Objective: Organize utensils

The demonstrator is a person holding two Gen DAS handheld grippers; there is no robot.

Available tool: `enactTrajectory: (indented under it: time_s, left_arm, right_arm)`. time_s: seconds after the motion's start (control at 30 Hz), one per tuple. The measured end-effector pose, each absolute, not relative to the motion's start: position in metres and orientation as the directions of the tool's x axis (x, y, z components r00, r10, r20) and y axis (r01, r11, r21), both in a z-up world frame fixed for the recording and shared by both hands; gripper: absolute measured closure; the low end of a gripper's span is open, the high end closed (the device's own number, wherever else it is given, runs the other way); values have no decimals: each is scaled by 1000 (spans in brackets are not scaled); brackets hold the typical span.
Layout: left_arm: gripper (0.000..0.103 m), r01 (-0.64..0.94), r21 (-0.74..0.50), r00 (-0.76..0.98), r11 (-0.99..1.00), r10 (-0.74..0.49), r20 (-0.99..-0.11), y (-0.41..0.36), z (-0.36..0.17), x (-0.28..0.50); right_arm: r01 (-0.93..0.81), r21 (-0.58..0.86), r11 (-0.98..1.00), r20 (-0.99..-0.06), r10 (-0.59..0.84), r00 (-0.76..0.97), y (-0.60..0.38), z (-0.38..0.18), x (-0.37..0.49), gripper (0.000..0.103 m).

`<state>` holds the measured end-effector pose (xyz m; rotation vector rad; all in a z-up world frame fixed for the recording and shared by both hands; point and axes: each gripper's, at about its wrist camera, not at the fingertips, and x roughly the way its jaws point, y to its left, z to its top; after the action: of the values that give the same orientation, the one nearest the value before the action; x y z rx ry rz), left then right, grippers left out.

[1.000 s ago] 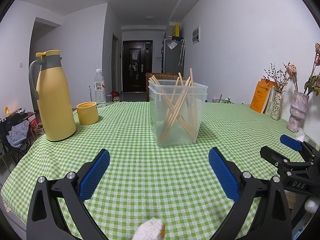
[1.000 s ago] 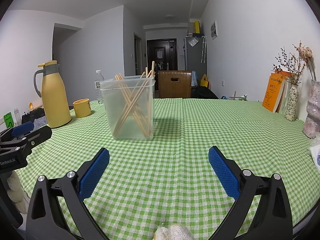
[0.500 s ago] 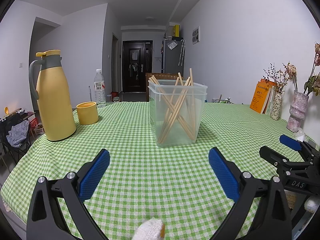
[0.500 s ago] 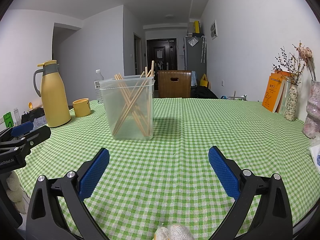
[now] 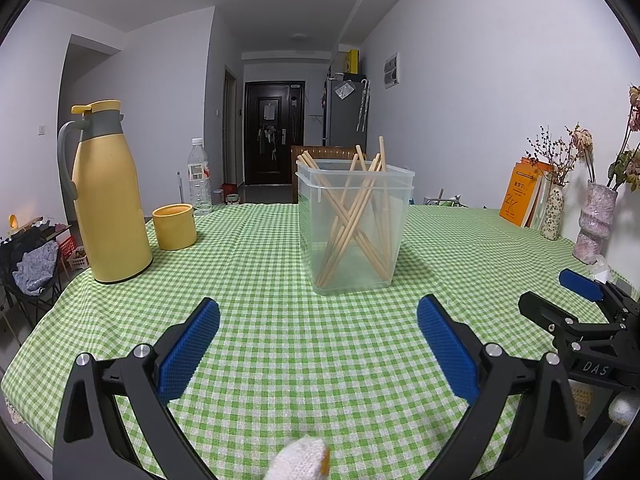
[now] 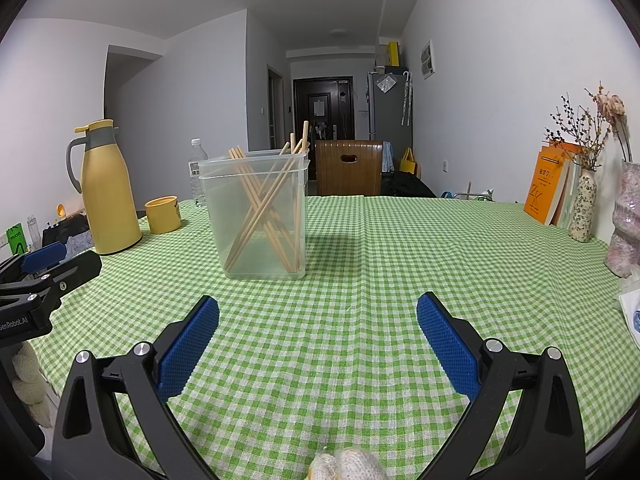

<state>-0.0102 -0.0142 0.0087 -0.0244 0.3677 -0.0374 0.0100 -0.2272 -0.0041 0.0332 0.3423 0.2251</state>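
Your left claw and right claw both hover spread wide, empty, above the bench's near edge; the chopsticks stand crisscrossed, tips up, inside the clear tub mid-bench.

A table covered in green-and-white checked cloth carries a clear square plastic container. Left of the container stand a yellow cup and tall yellow jug; far right, two patterned vases, perhaps ceramic.
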Motion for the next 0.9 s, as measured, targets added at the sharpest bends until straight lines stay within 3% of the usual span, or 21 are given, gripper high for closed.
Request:
enactTrajectory:
  time_s: [0.9]
  left_arm:
    - [7, 40, -48, 926, 998, -55, -373, -11, 7, -7]
  right_arm:
    - [-212, 65, 975, -337, 221, 915, -228, -7, 10, 8]
